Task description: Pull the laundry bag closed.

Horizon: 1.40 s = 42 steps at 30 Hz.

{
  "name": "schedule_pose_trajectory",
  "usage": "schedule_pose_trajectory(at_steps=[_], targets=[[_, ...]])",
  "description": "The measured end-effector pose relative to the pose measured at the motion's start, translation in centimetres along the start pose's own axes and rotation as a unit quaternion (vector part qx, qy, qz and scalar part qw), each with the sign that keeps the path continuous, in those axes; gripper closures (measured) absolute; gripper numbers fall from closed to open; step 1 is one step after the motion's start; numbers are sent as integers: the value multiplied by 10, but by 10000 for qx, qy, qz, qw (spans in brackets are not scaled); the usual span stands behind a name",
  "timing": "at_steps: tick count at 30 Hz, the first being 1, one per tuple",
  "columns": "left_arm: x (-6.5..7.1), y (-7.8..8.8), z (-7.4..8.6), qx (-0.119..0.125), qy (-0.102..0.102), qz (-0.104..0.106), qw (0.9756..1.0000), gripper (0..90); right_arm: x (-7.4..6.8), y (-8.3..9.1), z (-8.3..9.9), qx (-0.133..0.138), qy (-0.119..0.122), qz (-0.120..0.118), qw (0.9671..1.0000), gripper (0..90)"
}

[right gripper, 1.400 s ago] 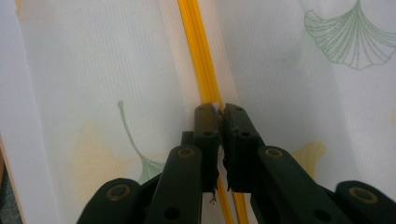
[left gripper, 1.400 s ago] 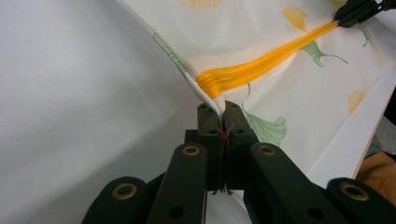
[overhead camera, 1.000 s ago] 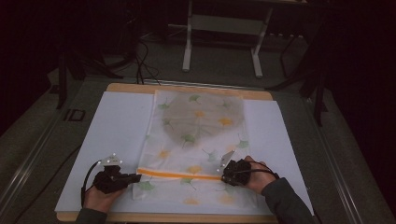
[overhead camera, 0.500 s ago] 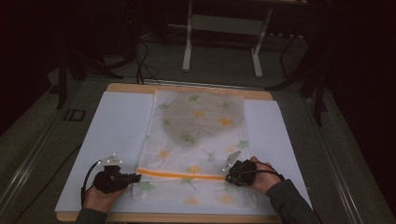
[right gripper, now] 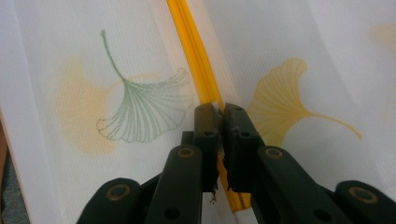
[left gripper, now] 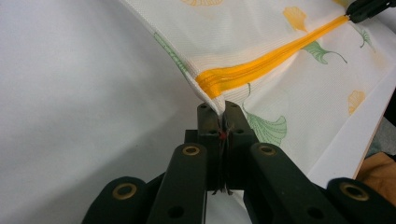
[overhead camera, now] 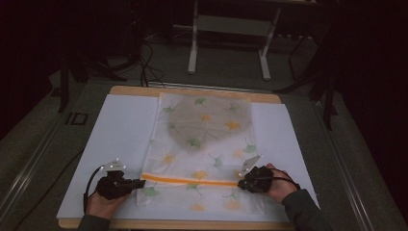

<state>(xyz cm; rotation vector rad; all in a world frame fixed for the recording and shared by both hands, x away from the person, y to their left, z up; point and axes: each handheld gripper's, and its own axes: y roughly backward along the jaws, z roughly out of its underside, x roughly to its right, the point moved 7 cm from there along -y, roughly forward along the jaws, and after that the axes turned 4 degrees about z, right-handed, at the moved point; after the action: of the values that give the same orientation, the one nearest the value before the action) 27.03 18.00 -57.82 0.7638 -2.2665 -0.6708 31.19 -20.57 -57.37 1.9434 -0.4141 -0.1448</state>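
1. High view: a mesh laundry bag (overhead camera: 204, 149) printed with ginkgo leaves lies flat down the middle of the white sheet (overhead camera: 120, 130) covering the table (overhead camera: 192, 90), its orange zipper (overhead camera: 190, 180) running parallel to the near edge. The left gripper (overhead camera: 140, 183) sits at the zipper's left end, the right gripper (overhead camera: 240, 184) at its right end.
2. Left gripper view: the jaws are clamped tight on the bag's edge (left gripper: 211, 103), right where the zipper tape (left gripper: 261, 63) ends. As I read it, this hand anchors the bag; it should hold firm and low so the tape stays taut.
3. Right gripper view: the jaws are closed over the zipper line (right gripper: 196, 56), apparently pinching the pull, though the pull itself is hidden between them. To slide it well, draw straight along the tape, without lifting or twisting the mesh.
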Motion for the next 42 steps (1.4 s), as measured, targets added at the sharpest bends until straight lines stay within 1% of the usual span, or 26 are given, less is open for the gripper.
schedule_pose_trajectory(at_steps=[3,8,12,18,21,24,29,31,34,36,37,39,40,41,42], targets=[[0,0,0,-3,-1,-3,10000,883,2,1,4,44,-55,-24,10000,849],[0,0,0,-12,7,-2,10000,884,4,4,11,31,-135,-12,9999,849],[-1,-1,1,-32,10,-6,10000,883,6,7,16,-2,-117,51,9999,850],[-1,-1,1,-29,17,2,10000,883,10,12,25,-23,-210,95,9997,850],[-2,-1,1,-29,21,12,10000,883,11,15,30,8,-240,98,9997,850],[-2,-1,2,-35,27,22,10000,883,12,18,33,-28,-261,134,9996,850],[-1,-2,2,-58,37,41,10000,882,13,22,39,-46,-286,127,9995,850],[-1,-3,3,-82,40,37,10000,883,13,24,41,-27,-344,97,9994,850],[-1,-3,3,-71,35,29,10000,883,14,23,41,-18,-324,90,9994,850],[-1,-2,3,-88,25,51,9999,879,14,23,41,1,-360,71,9993,848],[-1,-2,4,-120,1,37,9999,859,14,22,41,26,-412,57,9991,841],[-1,0,6,-72,-25,31,10000,790,14,22,41,65,-518,42,9986,808],[-1,0,6,-72,-25,31,10000,777,14,22,41,65,-518,42,9986,808],[-2,3,5,17,-23,45,10000,777,14,22,41,91,-538,44,9985,788],[-2,6,5,110,-24,75,9999,726,14,22,41,169,-643,20,9978,734]])
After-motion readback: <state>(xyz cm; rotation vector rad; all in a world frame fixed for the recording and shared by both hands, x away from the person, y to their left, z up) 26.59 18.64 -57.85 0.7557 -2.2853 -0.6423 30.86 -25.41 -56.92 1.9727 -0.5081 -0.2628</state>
